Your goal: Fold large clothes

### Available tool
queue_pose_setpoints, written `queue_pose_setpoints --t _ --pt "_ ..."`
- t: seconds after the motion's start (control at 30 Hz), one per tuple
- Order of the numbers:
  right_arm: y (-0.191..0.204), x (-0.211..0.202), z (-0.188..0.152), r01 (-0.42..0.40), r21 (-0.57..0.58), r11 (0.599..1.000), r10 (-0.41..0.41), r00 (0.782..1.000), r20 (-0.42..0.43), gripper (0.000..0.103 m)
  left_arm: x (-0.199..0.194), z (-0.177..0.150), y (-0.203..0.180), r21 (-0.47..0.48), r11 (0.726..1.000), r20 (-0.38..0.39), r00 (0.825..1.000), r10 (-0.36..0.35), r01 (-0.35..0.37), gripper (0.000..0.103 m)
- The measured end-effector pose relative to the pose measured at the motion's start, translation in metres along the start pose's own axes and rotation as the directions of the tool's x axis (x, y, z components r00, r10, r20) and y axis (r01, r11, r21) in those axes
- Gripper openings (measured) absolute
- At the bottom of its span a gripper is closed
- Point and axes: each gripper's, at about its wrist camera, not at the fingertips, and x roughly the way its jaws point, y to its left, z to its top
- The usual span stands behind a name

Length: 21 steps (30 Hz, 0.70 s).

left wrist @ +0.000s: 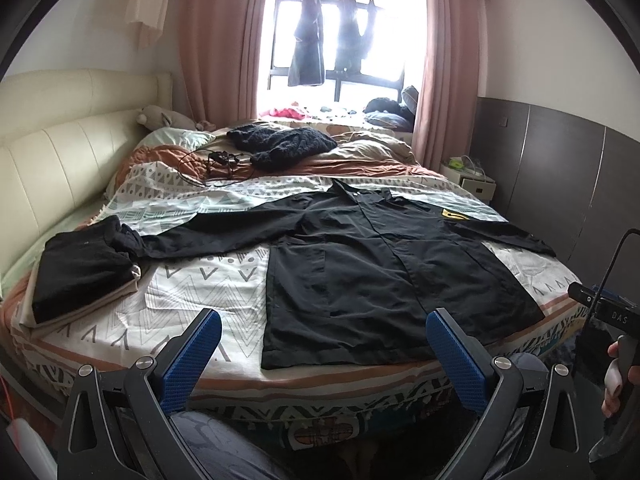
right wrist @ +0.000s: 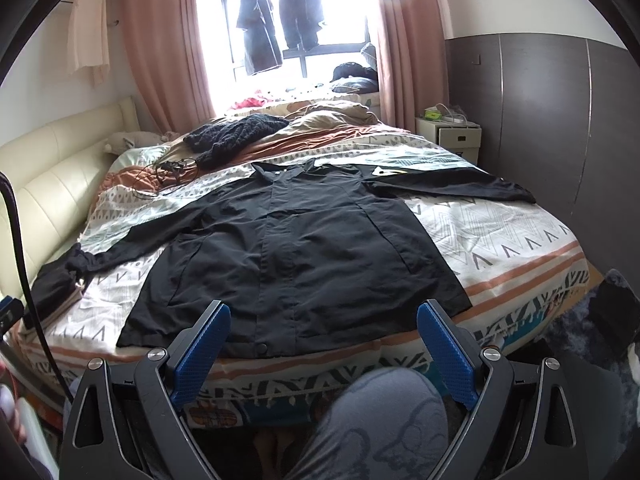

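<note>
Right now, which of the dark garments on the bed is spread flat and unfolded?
The black jacket mid-bed, sleeves out, yellow patch on one sleeve. The folded black stack sits by the headboard side; the dark knit lies bunched farther back.

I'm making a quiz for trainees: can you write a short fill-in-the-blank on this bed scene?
1. The black jacket lies spread ___ on the bed.
2. Both the left tool and right tool are ___.
3. The folded dark clothes sit near the jacket's ___ sleeve end.

Answers: flat; open; left
</note>
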Motion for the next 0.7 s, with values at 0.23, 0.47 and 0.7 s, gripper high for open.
queue_pose_setpoints --t 0.23,0.47,0.7 --pt "0.018 0.038 0.023 -0.011 -0.014 1.000 0.011 1.000 -0.020 0.094 0.029 0.014 0.029 -0.059 0.997 -0.038 0.998 0.048 -0.051 0.102" --pt "0.040 0.082 0.044 -0.039 -0.020 0.999 0.038 0.998 -0.046 0.094 0.065 0.022 0.057 -0.094 0.991 -0.085 0.993 0.083 -0.091 0.102" --pt "0.061 0.130 0.056 -0.083 -0.032 0.996 0.080 0.994 -0.076 0.094 0.100 0.031 0.085 -0.124 0.981 -0.126 0.983 0.134 -0.150 0.102"
